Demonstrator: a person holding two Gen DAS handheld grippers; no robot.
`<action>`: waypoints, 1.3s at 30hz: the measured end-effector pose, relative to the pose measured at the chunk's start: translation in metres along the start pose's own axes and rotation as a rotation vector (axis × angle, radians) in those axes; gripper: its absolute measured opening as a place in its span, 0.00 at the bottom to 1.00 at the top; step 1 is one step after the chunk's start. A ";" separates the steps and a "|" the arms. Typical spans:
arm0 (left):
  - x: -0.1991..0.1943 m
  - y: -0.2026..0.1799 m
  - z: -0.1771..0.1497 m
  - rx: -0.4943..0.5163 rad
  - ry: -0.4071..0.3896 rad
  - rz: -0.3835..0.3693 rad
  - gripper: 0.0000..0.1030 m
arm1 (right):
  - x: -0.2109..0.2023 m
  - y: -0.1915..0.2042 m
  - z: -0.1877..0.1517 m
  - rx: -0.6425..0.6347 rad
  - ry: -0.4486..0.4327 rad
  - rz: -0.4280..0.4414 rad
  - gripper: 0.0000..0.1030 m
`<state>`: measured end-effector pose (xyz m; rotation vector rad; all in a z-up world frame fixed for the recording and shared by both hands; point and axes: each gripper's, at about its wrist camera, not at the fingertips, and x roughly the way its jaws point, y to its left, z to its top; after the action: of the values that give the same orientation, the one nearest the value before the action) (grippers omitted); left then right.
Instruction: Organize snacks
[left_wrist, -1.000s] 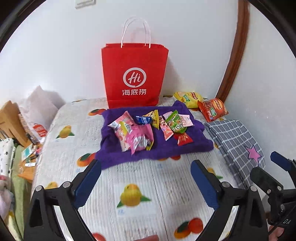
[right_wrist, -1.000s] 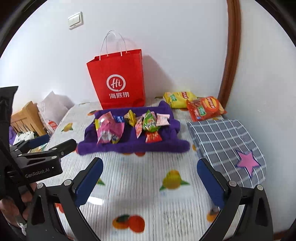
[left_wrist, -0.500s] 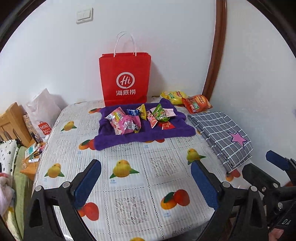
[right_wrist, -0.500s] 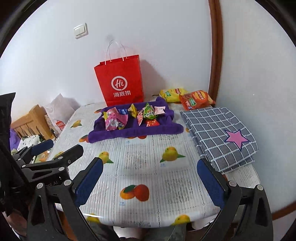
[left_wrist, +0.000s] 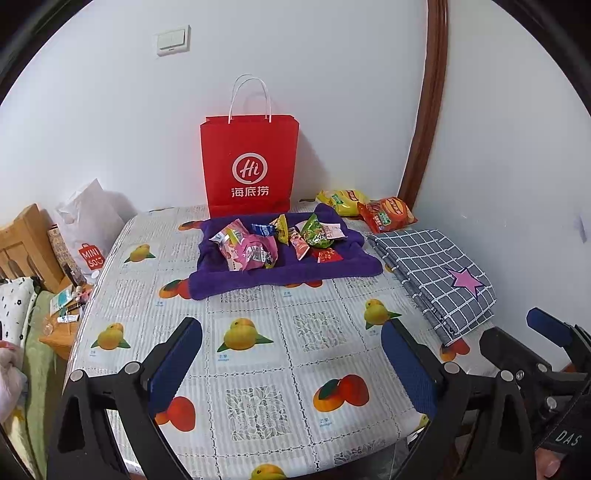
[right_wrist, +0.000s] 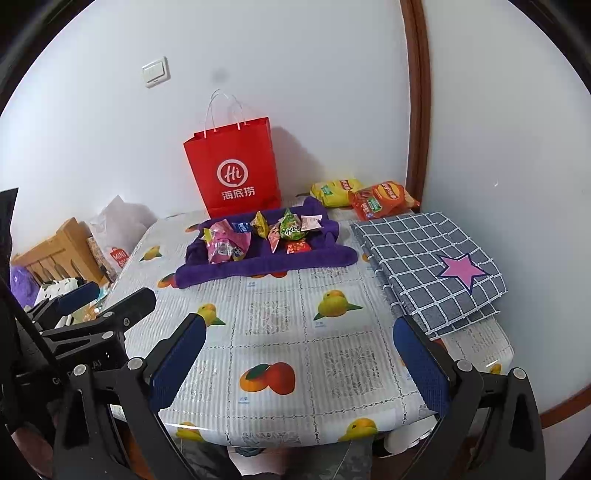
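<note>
Small snacks (left_wrist: 280, 240) heaped on purple towel (left_wrist: 288, 269), 12 o'clock; two chip bags (left_wrist: 369, 208) loose at 1. Stage unclear. My left gripper (left_wrist: 291, 365) and right gripper (right_wrist: 299, 362): jaws apart, empty.

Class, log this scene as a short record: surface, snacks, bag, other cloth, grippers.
surface: table with fruit-print cover
snacks: small packets piled on purple towel; two chip bags behind it by the wall
bag: red paper bag, upright against wall
other cloth: folded grid cloth, right of towel
grippers: left gripper and right gripper open, empty
</note>
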<state>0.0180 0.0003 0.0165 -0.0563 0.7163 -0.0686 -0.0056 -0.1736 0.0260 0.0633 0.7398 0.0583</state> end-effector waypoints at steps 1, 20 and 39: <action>0.000 0.001 0.000 -0.003 0.000 0.000 0.95 | 0.000 0.001 -0.001 -0.004 0.002 0.000 0.97; -0.001 0.008 -0.002 -0.022 0.007 -0.013 0.95 | 0.003 0.007 -0.007 -0.003 0.014 0.005 0.97; 0.003 0.007 -0.006 -0.027 0.019 -0.021 0.95 | 0.007 0.005 -0.009 0.011 0.022 0.012 0.97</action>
<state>0.0168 0.0069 0.0092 -0.0892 0.7358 -0.0800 -0.0068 -0.1681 0.0145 0.0781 0.7620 0.0662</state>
